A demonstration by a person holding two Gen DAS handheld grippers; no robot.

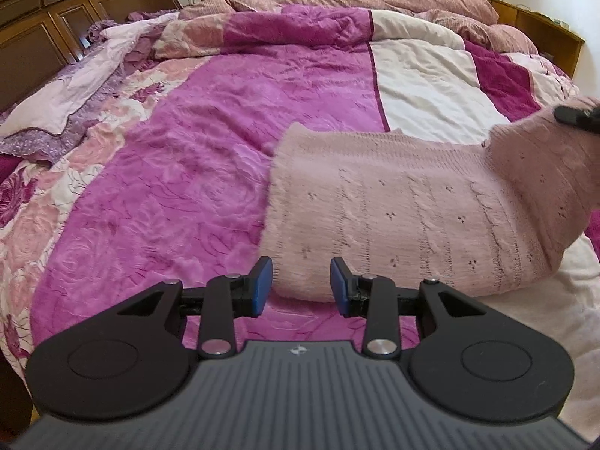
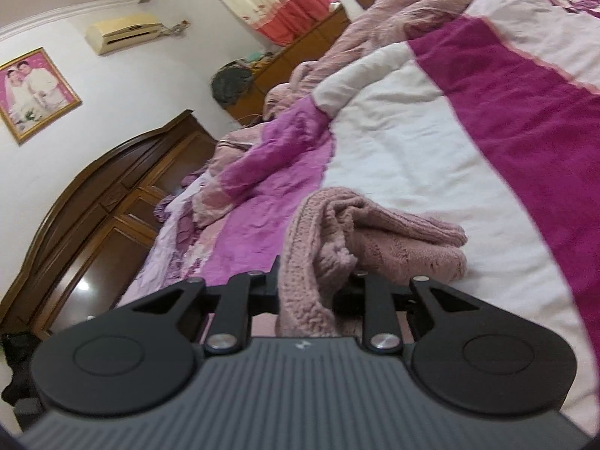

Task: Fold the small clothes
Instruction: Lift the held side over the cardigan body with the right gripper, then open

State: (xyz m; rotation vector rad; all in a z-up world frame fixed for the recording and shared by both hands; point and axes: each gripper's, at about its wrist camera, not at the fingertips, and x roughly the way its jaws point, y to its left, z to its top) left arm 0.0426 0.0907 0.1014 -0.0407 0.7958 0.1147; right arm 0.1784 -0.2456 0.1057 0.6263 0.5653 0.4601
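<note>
A pale pink knitted sweater (image 1: 405, 210) lies on the bed's magenta and white cover. My left gripper (image 1: 301, 285) is open with its blue pads on either side of the sweater's near folded corner, not pinching it. My right gripper (image 2: 307, 285) is shut on a bunched edge of the sweater (image 2: 375, 232) and lifts it; its pads are hidden by the knit. In the left wrist view the right gripper (image 1: 577, 116) shows at the right edge, holding the raised part of the sweater above the bed.
A rumpled pink duvet (image 1: 337, 0) is heaped at the far side of the bed. Lilac pillows (image 1: 75, 90) lie by the wooden headboard (image 1: 33, 37). The headboard (image 2: 93, 202) and a wooden cabinet (image 2: 300, 48) also show in the right wrist view.
</note>
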